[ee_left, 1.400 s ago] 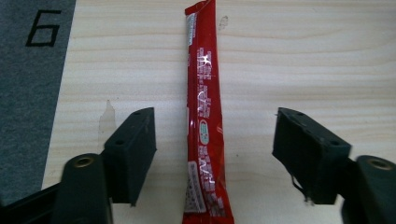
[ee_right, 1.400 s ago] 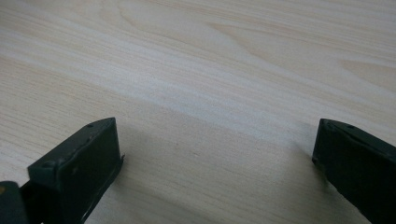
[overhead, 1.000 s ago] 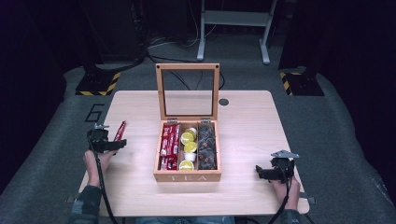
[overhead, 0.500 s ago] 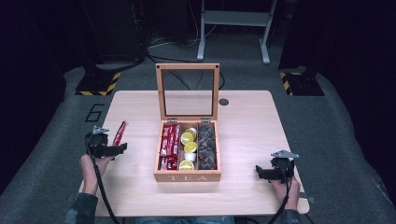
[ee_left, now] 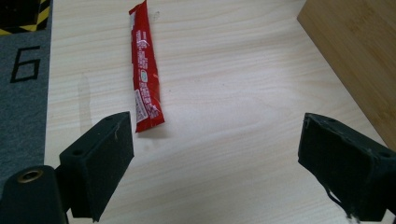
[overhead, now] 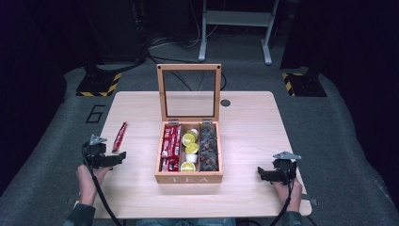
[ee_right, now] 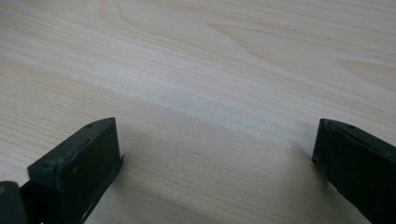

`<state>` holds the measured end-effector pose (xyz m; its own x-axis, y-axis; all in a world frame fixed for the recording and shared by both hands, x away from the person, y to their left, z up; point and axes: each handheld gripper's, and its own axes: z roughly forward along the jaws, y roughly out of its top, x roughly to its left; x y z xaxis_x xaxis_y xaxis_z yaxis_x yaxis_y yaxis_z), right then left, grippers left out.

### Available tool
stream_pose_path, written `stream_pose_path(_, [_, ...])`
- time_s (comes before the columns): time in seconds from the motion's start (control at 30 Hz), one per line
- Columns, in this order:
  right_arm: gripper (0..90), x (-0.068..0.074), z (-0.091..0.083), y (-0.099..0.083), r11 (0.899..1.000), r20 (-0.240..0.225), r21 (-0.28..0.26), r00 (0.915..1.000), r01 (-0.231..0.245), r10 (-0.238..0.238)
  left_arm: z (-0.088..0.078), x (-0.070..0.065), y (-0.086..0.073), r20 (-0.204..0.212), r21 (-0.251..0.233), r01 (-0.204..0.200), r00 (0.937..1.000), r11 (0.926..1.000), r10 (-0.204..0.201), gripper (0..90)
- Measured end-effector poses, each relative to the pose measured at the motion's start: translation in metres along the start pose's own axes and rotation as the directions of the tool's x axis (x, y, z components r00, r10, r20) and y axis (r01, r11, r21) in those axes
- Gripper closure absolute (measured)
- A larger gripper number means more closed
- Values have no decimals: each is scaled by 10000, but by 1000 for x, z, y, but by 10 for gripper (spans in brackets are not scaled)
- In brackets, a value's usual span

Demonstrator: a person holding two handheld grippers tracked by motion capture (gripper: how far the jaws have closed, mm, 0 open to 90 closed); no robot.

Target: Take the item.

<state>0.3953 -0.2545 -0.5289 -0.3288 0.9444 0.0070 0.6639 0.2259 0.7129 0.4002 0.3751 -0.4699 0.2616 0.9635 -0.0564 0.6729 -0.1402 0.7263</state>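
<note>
A red sachet point(overhead: 119, 136) lies flat on the wooden table point(overhead: 254, 122), left of an open wooden tea box point(overhead: 188, 178). My left gripper point(overhead: 117, 158) hovers just short of the sachet's near end, open and holding nothing. In the left gripper view the sachet point(ee_left: 144, 70) lies ahead and to the left of the open left gripper point(ee_left: 215, 135), apart from both pads, and the box's side point(ee_left: 355, 56) is at the upper right. My right gripper point(overhead: 261, 173) stays open near the front right edge; the right gripper point(ee_right: 215, 140) has bare wood between its jaws.
The box's glass lid point(overhead: 188, 68) stands upright at the back. Inside are red sachets point(overhead: 170, 147), yellow-topped cups point(overhead: 189, 149) and dark packets point(overhead: 208, 148) in three compartments. A small dark disc point(overhead: 225, 102) lies behind the box. Grey floor surrounds the table.
My left gripper has drawn back from the red sachet, toward the table's near left edge. The sachet stays where it lay. The right gripper has not moved.
</note>
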Motion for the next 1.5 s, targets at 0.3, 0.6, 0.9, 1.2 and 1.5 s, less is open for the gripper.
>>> stream_pose_path(0.3, [1,0,0,0,10000,4,-6,10000,-3,3,-4,-7,-14,-18,-6,-256,9997,9997,256,99])
stream_pose_path(0.6, [1,0,0,0,10000,-5,-25,10000,-10,10,-3,-10,-28,87,448,-631,9980,9970,628,90])
stream_pose_path(0.9, [1,0,0,0,10000,-6,-13,10000,-6,6,2,-12,-46,168,553,-604,9981,9966,596,81])
stream_pose_path(1.2, [1,0,0,0,10000,-9,-6,10000,-11,11,5,-14,-64,124,567,-632,9980,9964,626,71])
stream_pose_path(1.5, [1,0,0,0,10000,-8,-5,10000,-8,8,6,-15,-74,-148,406,-652,9977,9970,658,69])
